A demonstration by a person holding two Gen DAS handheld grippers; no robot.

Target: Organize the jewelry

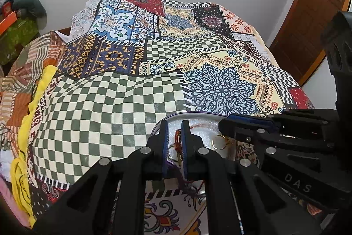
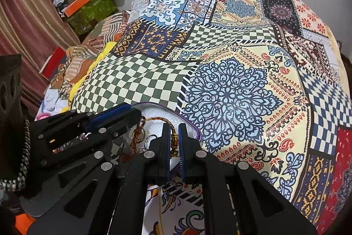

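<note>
**Both jaws down in the jewelry tray**

The cord (image 2: 154, 119), a braided orange-brown strand with gold beads (image 2: 174, 143), lies in the white tray (image 2: 154, 110) on the near edge of the quilt (image 2: 228, 91). My right gripper (image 2: 174, 142) has its jaws nearly pressed together, pinching the cord at the beads. My left gripper (image 1: 175, 142) has narrow-set jaws around a reddish tangle of cord (image 1: 177, 138); whether they truly grip it I cannot tell, since my fingers hide the contact. My own black frames cover the tray's near half. I count two gold rings (image 1: 220, 142) just right of my left jaws, partly under the other gripper; one thin hoop (image 2: 151, 138) shows in the right view, blurred. The only writing I can read is "DAS" (image 1: 298, 182) on the right gripper's body. Far left, a cluttered pile of boxes (image 2: 77, 3) is too small to make out.
</note>
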